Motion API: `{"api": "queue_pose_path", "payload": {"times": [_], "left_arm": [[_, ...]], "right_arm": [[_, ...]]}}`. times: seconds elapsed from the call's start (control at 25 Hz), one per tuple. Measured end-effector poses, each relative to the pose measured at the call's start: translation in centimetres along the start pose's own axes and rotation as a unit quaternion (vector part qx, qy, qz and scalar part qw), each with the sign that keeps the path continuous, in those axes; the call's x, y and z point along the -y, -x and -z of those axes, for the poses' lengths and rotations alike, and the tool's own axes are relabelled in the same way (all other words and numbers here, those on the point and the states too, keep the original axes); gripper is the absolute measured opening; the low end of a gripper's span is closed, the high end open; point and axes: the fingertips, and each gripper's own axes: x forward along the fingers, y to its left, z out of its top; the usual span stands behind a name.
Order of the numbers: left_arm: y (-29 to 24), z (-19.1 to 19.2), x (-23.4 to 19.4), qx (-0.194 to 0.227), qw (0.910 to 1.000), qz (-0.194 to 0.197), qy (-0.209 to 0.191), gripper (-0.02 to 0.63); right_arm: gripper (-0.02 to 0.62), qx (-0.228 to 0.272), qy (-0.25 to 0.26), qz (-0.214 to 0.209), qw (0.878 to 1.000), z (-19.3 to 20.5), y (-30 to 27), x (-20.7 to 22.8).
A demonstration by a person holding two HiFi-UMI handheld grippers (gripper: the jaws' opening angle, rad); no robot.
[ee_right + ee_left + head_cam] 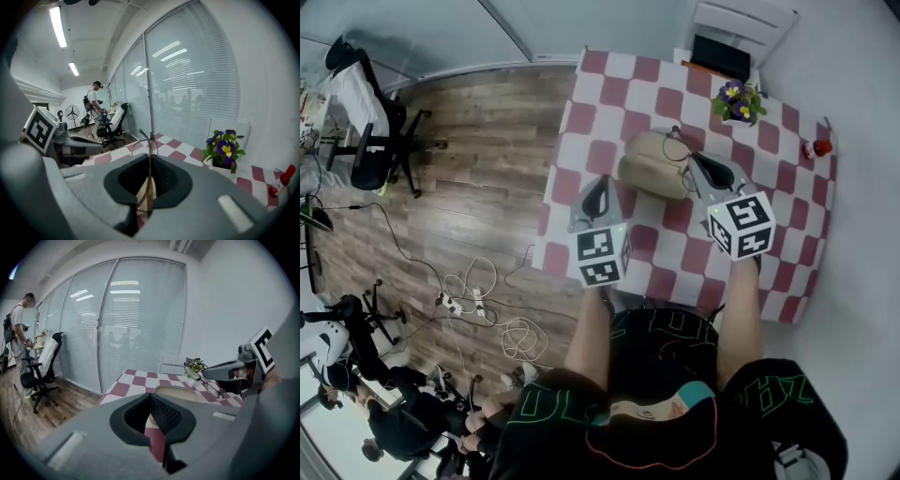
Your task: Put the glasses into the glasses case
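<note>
The beige glasses case point(649, 169) lies open on the checkered table point(609, 94). My right gripper point(694, 161) hangs over the case's right end, shut on the thin-framed glasses point(677, 141). In the right gripper view the glasses point(149, 140) stand upright, pinched between the pads of that gripper point(150, 164). My left gripper point(596, 192) hovers just left of the case, shut with nothing in it. In the left gripper view its pads meet at the tip point(151, 398); beyond them are the case point(176, 392) and the glasses point(211, 383).
A pot of purple flowers point(736, 101) stands at the table's far side, and a small red bottle point(818, 147) near its right edge. Left of the table are wood floor, cables point(478, 300) and an office chair point(380, 131). A person point(96, 108) stands far off.
</note>
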Motion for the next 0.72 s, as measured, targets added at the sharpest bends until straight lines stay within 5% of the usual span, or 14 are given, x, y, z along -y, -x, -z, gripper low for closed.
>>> {"api": "queue_pose_path", "payload": {"times": [0.28, 0.72], "left_arm": [[-0.5, 1.8, -1.2, -0.015, 0.9998, -0.006, 0.013, 0.01], [-1.1, 2.6, -2.9, -0.02, 0.9989, -0.022, 0.036, 0.009]], "right_arm": [[0.018, -0.082, 0.067, -0.066, 0.992, 3.6, -3.1, -2.5], [0.018, -0.137, 0.131, -0.148, 0.971, 6.7, -5.9, -5.7]]}}
